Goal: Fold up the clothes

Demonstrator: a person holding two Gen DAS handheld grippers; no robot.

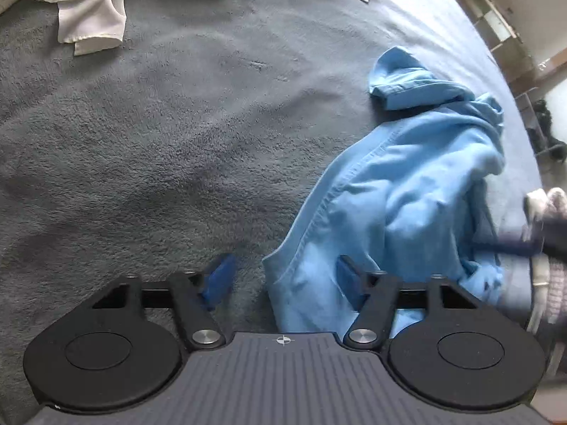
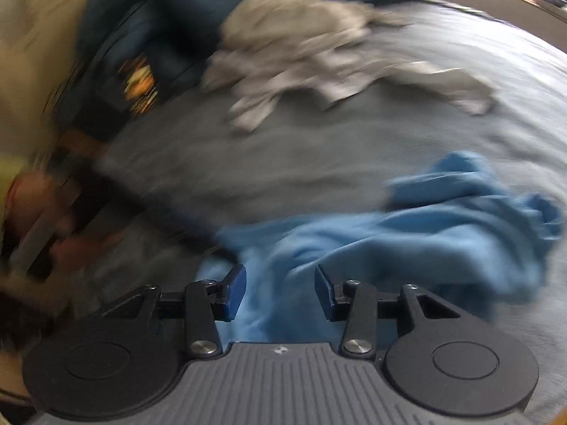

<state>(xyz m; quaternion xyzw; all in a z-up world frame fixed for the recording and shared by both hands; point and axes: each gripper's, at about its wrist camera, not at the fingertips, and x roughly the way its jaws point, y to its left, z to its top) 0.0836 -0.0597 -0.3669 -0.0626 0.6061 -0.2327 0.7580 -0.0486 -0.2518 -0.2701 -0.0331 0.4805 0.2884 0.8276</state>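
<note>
**A:** What's on the left, from the left wrist camera?

**B:** A rumpled white shirt (image 1: 95,10) at the far left of the grey blanket (image 1: 159,141). Nearer, the left gripper (image 1: 283,279) has its jaws spread wide, gripping nothing. Its left pad (image 1: 219,279) hangs over bare blanket; its right pad (image 1: 349,278) sits against the blue shirt (image 1: 407,191).

**A:** And that blue shirt?

**B:** It's crumpled on the blanket toward the right, one sleeve poking up at the far end.

**A:** The right wrist camera?

**B:** Blurred. At the left, dark blue fabric (image 2: 141,35), then a pale heap of clothing (image 2: 301,46) farther back. The right gripper (image 2: 280,290) is also parted, nothing clamped, with the blue shirt (image 2: 425,233) under and between its pads, bunching off to the right.
</note>
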